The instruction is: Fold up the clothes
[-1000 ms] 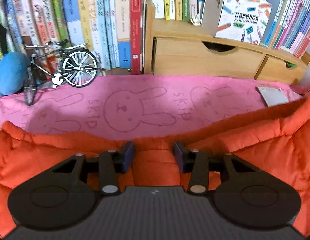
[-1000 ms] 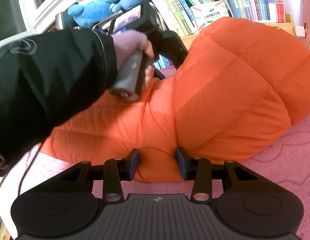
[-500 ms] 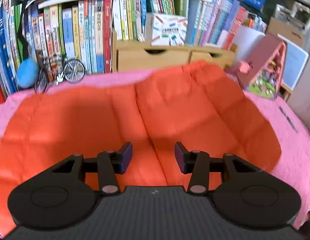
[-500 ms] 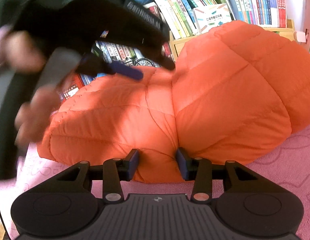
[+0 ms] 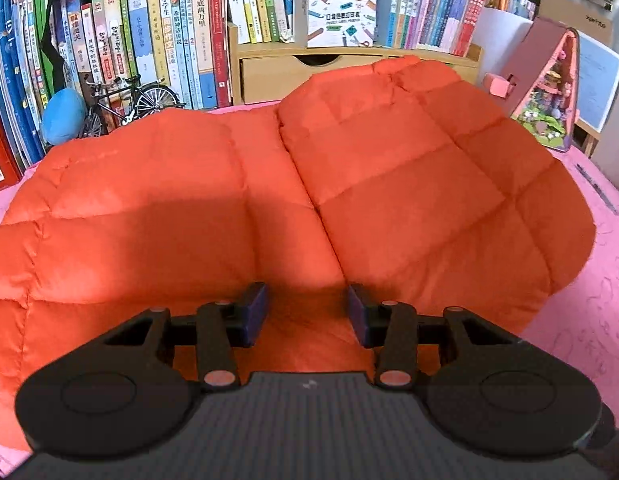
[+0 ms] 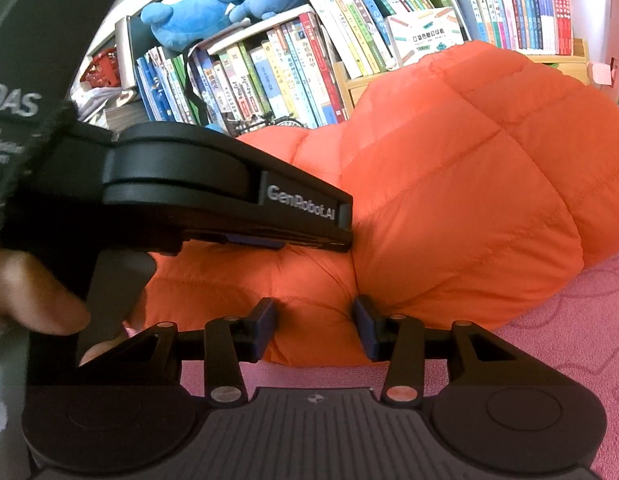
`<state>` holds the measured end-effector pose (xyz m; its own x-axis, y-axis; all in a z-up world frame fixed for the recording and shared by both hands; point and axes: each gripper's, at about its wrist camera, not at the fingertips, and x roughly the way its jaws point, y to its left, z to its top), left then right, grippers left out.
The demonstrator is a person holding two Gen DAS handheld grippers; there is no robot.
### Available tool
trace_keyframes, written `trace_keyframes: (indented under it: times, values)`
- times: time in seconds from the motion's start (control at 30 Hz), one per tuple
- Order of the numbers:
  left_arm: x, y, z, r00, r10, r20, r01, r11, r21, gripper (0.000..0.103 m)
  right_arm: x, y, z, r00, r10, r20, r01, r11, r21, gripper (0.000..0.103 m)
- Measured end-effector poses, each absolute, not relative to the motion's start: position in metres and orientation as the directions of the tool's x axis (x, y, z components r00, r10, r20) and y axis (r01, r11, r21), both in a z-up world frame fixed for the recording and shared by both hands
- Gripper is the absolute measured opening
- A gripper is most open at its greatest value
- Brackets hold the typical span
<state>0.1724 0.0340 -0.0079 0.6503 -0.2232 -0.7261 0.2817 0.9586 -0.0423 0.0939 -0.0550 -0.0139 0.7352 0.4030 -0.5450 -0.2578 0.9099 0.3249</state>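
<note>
Pink cloth (image 6: 557, 344) lies under the orange puffy jacket (image 5: 349, 184), which stretches side to side right ahead of both your grippers, and its near edge sits between the spread-apart pads of your right gripper (image 6: 315, 330) and your left gripper (image 5: 307, 312), neither one squeezing it.

Left hand-held gripper (image 5: 307, 312): drawn back from the far edge of the orange down jacket (image 5: 389, 184) to its near edge; now low beside the right hand-held gripper (image 6: 315, 330). Jacket: formerly seen only as a raised fold against the pink cloth (image 5: 581, 320), now spread in full view. Right hand-held gripper: jaws have just been opening, jacket hem between them.
</note>
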Motion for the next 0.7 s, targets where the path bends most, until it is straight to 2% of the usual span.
trace_keyframes:
  times: [0.7]
  values:
    - [0.273,0.036,-0.012,0.561,-0.214,-0.8,0.259,0.963,-0.077,0.044,0.101,-0.05,-0.011,0.736,0.406,-0.542,-0.259,0.909,0.328,0.046]
